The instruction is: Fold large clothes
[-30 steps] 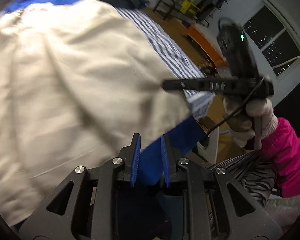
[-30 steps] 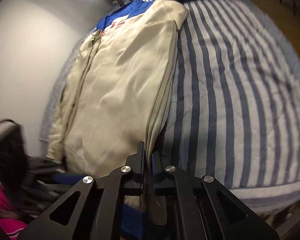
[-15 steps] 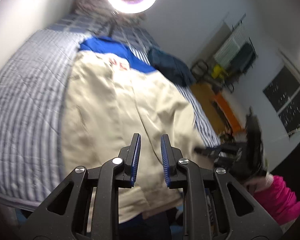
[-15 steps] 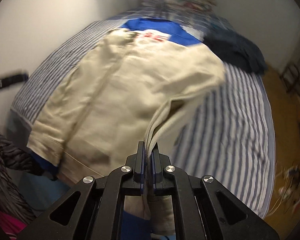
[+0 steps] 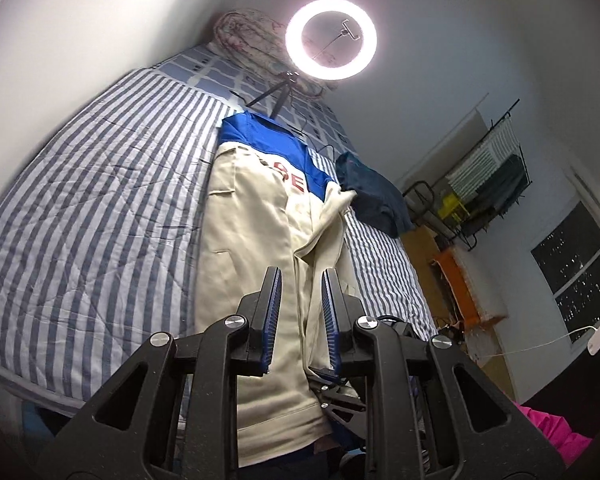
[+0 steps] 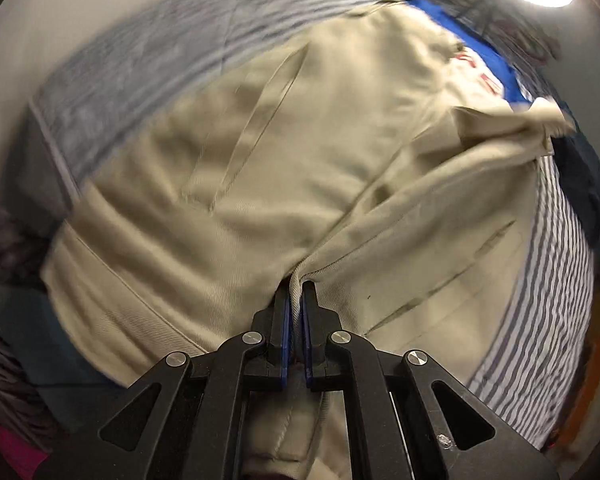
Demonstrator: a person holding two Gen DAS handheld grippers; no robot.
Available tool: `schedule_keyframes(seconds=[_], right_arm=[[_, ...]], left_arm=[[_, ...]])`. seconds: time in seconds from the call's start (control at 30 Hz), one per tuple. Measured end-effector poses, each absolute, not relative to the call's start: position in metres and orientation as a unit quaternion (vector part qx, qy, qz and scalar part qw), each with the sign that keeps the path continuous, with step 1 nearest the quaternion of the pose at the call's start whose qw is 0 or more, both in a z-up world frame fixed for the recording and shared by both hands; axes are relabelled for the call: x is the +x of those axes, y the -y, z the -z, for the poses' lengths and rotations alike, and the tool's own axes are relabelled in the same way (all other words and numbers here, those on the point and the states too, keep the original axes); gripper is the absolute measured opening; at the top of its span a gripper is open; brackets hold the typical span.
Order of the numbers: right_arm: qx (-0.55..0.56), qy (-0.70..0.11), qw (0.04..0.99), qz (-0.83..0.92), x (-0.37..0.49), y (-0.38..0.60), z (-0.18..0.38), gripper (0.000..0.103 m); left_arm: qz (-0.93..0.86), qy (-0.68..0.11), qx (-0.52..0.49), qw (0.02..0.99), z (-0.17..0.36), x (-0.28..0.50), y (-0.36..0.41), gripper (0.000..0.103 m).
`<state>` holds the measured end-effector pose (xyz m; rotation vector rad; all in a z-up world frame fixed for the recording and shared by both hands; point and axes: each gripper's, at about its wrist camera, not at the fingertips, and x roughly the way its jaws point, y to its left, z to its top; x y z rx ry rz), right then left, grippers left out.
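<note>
A large cream jacket (image 5: 252, 232) with a blue yoke and red letters lies lengthwise on the striped bed (image 5: 92, 216). In the right wrist view the jacket (image 6: 228, 184) fills the frame. My right gripper (image 6: 295, 292) is shut on a fold of its cream cloth near the hem, with the right side drawn over the middle. My left gripper (image 5: 300, 280) is open and empty, held above the jacket's hem end. The hem hangs over the bed's near edge.
A dark blue garment (image 5: 376, 196) lies on the bed to the right of the jacket. A ring light (image 5: 331, 38) on a small tripod and a bundled quilt (image 5: 256, 40) stand at the bed's head. A rack, an orange object and a window are at the right.
My left gripper has let go of the blue cloth and pulled back and up from the jacket. My right gripper has carried the jacket's right edge leftward over the middle.
</note>
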<state>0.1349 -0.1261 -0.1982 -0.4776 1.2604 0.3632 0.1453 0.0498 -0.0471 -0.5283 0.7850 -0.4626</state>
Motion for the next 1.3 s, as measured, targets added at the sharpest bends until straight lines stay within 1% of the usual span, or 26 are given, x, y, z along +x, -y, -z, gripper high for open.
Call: schedule_keyframes(seconds=[0.07,0.17,0.27,0.33,0.37,0.5,0.57,0.6,0.77,0.87,0.93,1.0,1.13,1.3], right_arm=[[-0.210,-0.584,0.765,-0.172,0.136,0.129,0.199,0.008],[-0.169,-0.592,0.763,-0.198,0.136,0.143,0.185,0.013],[-0.121,-0.588,0.764,-0.236,0.132,0.162,0.163,0.014],[-0.074,-0.579,0.768,-0.264,0.127,0.179,0.144,0.024],[-0.059,-0.572,0.772,-0.270,0.125,0.185,0.138,0.026],[-0.021,-0.536,0.804,-0.255,0.128,0.222,0.109,0.030],[-0.002,-0.525,0.821,-0.223,0.145,0.246,0.102,0.035],[0.009,-0.522,0.827,-0.211,0.154,0.256,0.102,0.038],[0.062,-0.507,0.847,-0.148,0.209,0.311,0.103,0.039],[0.076,-0.500,0.853,-0.130,0.238,0.326,0.106,0.046],[0.084,-0.493,0.858,-0.119,0.259,0.334,0.107,0.052],[0.097,-0.487,0.861,-0.107,0.281,0.341,0.109,0.055],[0.133,-0.486,0.860,-0.078,0.330,0.360,0.124,0.055],[0.178,-0.486,0.853,-0.067,0.371,0.371,0.143,0.055]], left_arm=[[0.220,-0.378,-0.249,0.864,0.049,0.146,-0.049,0.018],[0.224,-0.387,-0.245,0.861,0.052,0.146,-0.044,0.018],[0.229,-0.395,-0.240,0.857,0.054,0.146,-0.035,0.018],[0.237,-0.409,-0.231,0.850,0.060,0.145,-0.022,0.018],[0.241,-0.416,-0.225,0.848,0.064,0.145,-0.014,0.018],[0.274,-0.451,-0.184,0.829,0.084,0.136,0.031,0.018],[0.289,-0.465,-0.166,0.820,0.093,0.132,0.051,0.018],[0.297,-0.473,-0.157,0.814,0.099,0.130,0.063,0.018],[0.326,-0.504,-0.123,0.790,0.124,0.123,0.103,0.018],[0.343,-0.509,-0.094,0.784,0.130,0.119,0.123,0.018],[0.350,-0.511,-0.075,0.781,0.135,0.117,0.133,0.018],[0.350,-0.519,-0.061,0.778,0.144,0.117,0.138,0.018],[0.343,-0.545,-0.061,0.763,0.166,0.118,0.139,0.018],[0.355,-0.549,-0.063,0.754,0.168,0.118,0.142,0.018]])
